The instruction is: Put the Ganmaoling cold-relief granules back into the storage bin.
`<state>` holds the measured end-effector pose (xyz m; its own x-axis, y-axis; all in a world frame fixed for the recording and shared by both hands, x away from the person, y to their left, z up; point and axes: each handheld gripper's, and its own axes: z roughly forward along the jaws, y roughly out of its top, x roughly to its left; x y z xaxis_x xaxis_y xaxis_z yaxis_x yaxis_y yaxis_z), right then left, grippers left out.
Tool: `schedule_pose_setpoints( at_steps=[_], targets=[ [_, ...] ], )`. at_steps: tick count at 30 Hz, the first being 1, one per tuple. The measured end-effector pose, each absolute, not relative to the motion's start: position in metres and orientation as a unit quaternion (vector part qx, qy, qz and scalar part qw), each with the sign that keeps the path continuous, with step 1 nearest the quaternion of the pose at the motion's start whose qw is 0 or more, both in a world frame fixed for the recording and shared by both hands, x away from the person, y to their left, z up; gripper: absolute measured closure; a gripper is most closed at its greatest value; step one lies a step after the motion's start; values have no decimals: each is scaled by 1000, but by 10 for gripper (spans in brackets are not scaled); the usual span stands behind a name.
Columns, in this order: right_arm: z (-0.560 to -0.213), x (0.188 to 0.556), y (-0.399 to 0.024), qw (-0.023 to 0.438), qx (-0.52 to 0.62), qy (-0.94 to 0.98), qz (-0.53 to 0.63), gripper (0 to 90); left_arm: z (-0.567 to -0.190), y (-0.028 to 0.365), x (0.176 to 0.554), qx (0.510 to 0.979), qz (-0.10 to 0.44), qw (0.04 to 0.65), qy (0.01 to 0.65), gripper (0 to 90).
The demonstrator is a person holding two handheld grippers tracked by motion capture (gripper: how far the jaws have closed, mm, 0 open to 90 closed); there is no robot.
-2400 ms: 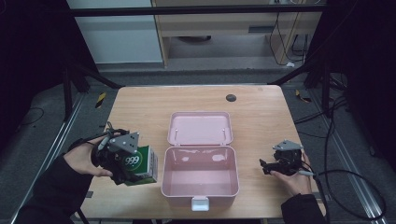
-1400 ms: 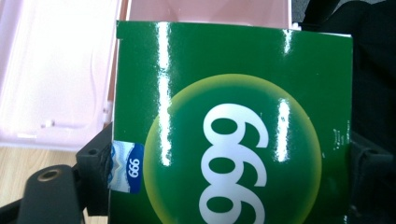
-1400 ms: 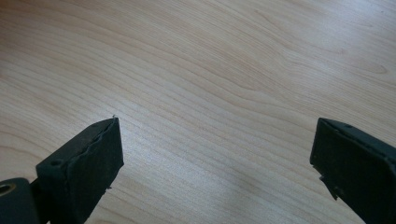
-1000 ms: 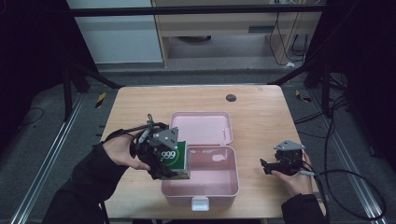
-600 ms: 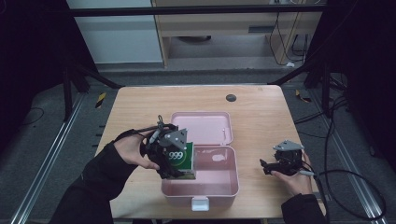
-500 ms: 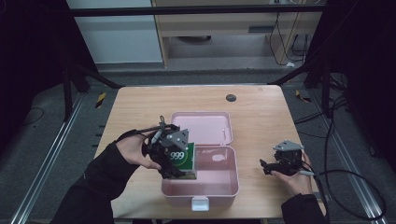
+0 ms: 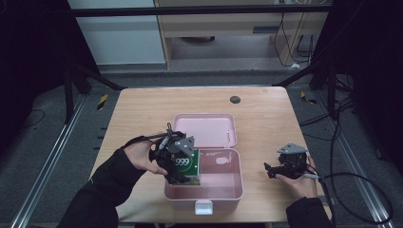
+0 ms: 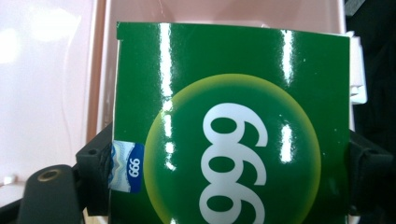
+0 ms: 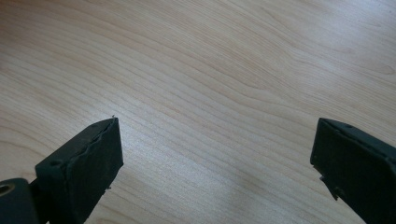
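green box (image 8: 231, 126) clamped between left tongs (image 7: 183, 164), inside pink case (image 7: 228, 190)

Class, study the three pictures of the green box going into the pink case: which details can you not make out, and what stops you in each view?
- Green box: lower part cut off by the left gripper view's bottom edge.
- Pink case floor: whether the box touches it; high view, left gripper and box cover it.
- Small dark thing on the table: too small in the high view.

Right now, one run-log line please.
left gripper: shut on green box | box: partly inside pink case | right gripper: open over table
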<state>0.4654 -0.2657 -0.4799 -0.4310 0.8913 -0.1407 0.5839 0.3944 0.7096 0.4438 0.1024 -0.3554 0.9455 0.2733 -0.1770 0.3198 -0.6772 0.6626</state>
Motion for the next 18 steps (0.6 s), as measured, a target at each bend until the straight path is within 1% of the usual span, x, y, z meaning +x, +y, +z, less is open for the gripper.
schedule_pose_setpoints(
  at_steps=[18],
  targets=[
    [-482,466,-265,260,463,796,290,26,-397,96,442,898,-52,381,215,143]
  ],
)
